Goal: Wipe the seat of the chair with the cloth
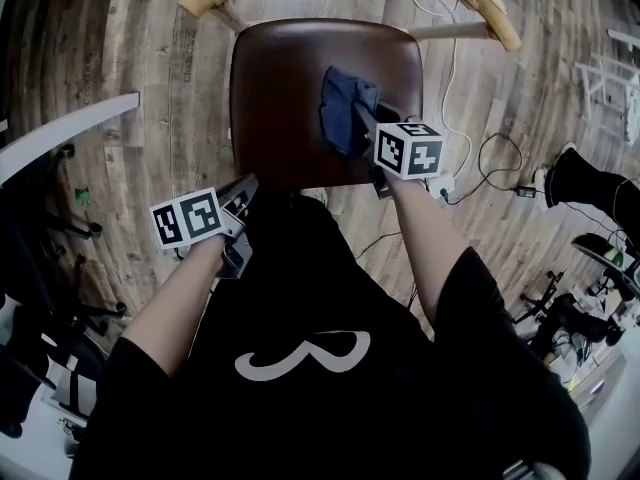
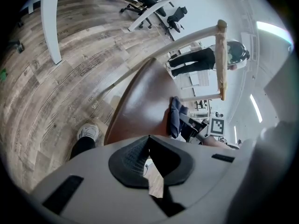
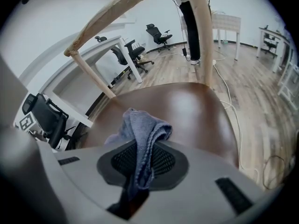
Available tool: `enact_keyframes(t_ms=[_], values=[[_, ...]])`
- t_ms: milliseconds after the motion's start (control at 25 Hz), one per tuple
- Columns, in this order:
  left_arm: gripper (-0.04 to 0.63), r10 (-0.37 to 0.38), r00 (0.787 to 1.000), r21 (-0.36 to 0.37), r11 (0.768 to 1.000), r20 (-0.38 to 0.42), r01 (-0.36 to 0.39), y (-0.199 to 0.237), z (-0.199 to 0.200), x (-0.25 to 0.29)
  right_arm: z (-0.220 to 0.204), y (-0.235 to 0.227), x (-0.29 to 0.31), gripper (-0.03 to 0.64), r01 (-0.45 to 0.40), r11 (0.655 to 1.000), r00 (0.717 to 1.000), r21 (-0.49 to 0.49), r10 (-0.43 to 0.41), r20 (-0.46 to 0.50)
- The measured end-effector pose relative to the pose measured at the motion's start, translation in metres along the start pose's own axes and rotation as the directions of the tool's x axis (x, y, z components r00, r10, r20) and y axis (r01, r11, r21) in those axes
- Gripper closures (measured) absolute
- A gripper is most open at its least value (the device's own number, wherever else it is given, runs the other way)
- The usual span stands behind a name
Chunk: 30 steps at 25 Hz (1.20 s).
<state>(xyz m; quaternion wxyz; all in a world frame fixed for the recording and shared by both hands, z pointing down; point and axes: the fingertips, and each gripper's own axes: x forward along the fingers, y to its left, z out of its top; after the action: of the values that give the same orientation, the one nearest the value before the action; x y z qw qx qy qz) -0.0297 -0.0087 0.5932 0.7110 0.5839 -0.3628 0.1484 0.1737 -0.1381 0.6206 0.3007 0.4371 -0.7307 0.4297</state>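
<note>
Cloth first: a soft blue-grey cloth (image 1: 343, 103) is held tight between the closed jaws of the right gripper (image 3: 139, 164). Part of the cloth sticks out past the jaws in a bunched lump, and a thin strip of it runs back between them. The lump sits on the right half of the smooth dark brown chair seat (image 1: 278, 98) and looks to be touching it. The rest of the seat is bare and shiny.

The left gripper (image 2: 148, 143) is near the front left corner of the seat, well apart from the cloth. Its jaws are closed at the tips with nothing between them.

At the far edge of the seat is a pale wooden curved back rail (image 1: 478, 0) on thin pale posts. Under and around the seat is a grey-brown wooden plank floor (image 1: 120, 53). A thin white cable (image 1: 455, 73) lies on the floor to the right of the seat. Below the front left edge of the seat, a white shoe (image 2: 88, 133) stands on the floor.
</note>
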Motion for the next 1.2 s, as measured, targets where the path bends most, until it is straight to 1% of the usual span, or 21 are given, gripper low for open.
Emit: enact_keyframes(t_ms=[200, 360, 480, 800, 920, 1040, 1200], values=[[0.581, -0.007, 1.0, 0.007, 1.0, -0.011, 0.007, -0.008, -0.005, 0.006, -0.001, -0.03, -0.015, 0.565, 0.053, 0.999, 0.998, -0.001, -0.053, 0.016], [0.581, 0.006, 1.0, 0.011, 1.0, -0.019, -0.005, -0.003, -0.011, 0.005, -0.002, -0.053, -0.028, 0.565, 0.106, 0.994, 0.994, 0.012, -0.106, 0.038], [0.581, 0.017, 1.0, 0.007, 1.0, -0.025, -0.016, 0.001, -0.015, 0.005, -0.004, -0.071, -0.037, 0.565, 0.141, 0.989, 0.988, 0.034, -0.143, 0.05], [0.581, 0.016, 1.0, 0.015, 1.0, -0.013, -0.016, 0.0, -0.019, 0.007, -0.011, -0.115, -0.059, 0.565, 0.241, 0.97, 0.969, 0.039, -0.243, 0.055], [0.581, 0.019, 1.0, -0.003, 1.0, 0.002, -0.019, 0.003, -0.024, 0.008, -0.015, -0.121, -0.06, 0.565, 0.235, 0.969, 0.969, 0.07, -0.239, 0.058], [0.581, 0.025, 0.999, -0.031, 0.999, 0.031, -0.024, 0.007, -0.026, 0.007, -0.012, -0.119, -0.061, 0.565, 0.24, 0.969, 0.968, 0.052, -0.243, 0.059], [0.581, 0.019, 0.997, -0.038, 0.999, 0.075, -0.016, 0.005, -0.031, 0.002, -0.003, -0.111, -0.067, 0.565, 0.218, 0.974, 0.97, 0.064, -0.224, 0.094]])
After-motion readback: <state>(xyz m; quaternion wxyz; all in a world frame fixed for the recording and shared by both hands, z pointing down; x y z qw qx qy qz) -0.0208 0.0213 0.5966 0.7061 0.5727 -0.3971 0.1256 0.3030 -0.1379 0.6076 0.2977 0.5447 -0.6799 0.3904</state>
